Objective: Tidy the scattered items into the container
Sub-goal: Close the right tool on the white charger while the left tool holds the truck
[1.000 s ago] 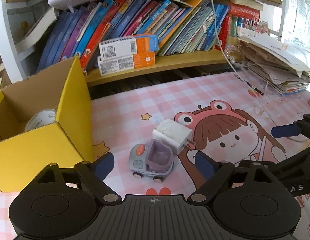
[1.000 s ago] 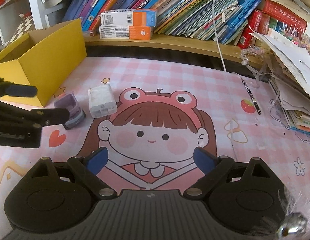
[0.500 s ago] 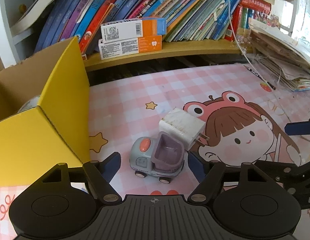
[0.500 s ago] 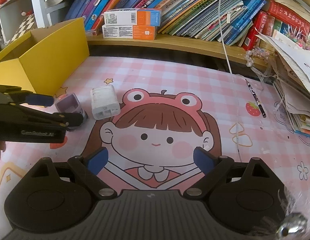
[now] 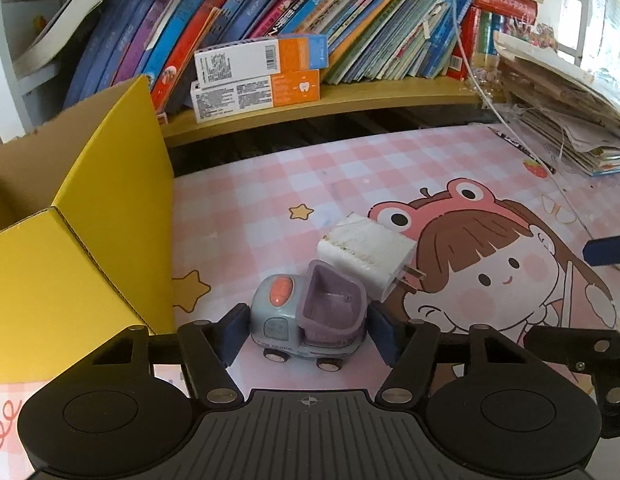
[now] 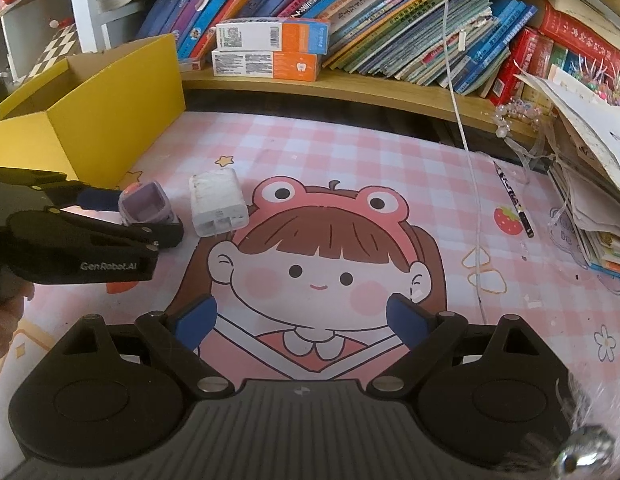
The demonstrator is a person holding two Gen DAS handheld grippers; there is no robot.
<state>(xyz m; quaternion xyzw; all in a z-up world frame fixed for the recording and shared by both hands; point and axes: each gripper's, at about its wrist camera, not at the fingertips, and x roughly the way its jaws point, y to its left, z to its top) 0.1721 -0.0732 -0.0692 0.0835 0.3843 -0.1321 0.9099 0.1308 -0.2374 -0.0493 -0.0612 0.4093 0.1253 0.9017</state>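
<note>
A small grey toy truck with a purple bed stands on the pink mat between the two fingers of my left gripper. The jaws sit on both sides of it, still open with small gaps. A white charger plug lies just behind the truck, touching it. The yellow cardboard box stands open at the left. In the right wrist view the truck, the charger and the box show at the left. My right gripper is open and empty over the mat's cartoon girl.
A wooden shelf with leaning books and two orange-white cartons runs along the back. A stack of papers lies at the right. A white cable hangs down and a pencil lies on the mat.
My left gripper has moved forward and down so its fingers now flank the toy truck, and they have narrowed. The right gripper has barely moved.
</note>
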